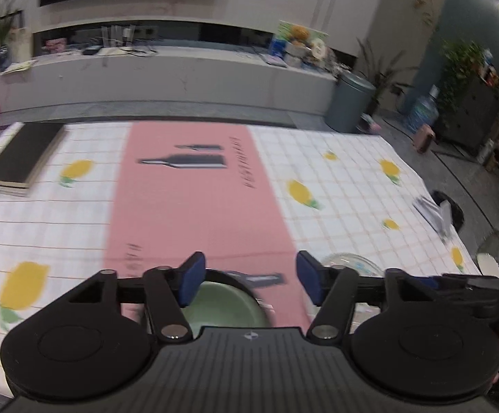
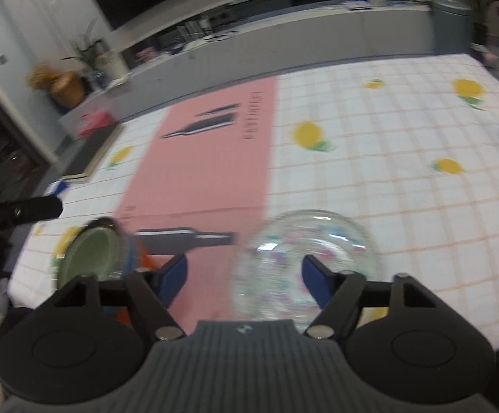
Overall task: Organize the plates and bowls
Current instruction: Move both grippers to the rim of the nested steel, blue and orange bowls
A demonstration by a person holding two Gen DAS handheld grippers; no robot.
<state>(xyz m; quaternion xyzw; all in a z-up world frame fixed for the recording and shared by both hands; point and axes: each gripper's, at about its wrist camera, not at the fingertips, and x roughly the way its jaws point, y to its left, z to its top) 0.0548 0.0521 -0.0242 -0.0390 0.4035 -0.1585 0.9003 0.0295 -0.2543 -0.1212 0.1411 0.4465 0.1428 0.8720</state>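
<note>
A green bowl [image 1: 221, 304] with a dark rim sits near the table's front edge, just below my open left gripper [image 1: 247, 280]. It also shows in the right wrist view [image 2: 91, 258], at the left. A clear glass bowl with coloured specks [image 2: 297, 258] sits on the tablecloth under my open right gripper [image 2: 244, 277], closer to its right finger. The glass bowl shows in the left wrist view [image 1: 349, 263], behind the right finger. Both grippers are empty.
The table wears a white checked cloth with lemons [image 1: 335, 179] and a pink runner [image 1: 194, 199]. A dark book [image 1: 22, 158] lies at the far left. A crumpled silvery thing [image 1: 435, 211] lies at the right edge. The other gripper's arm [image 2: 19, 211] shows at left.
</note>
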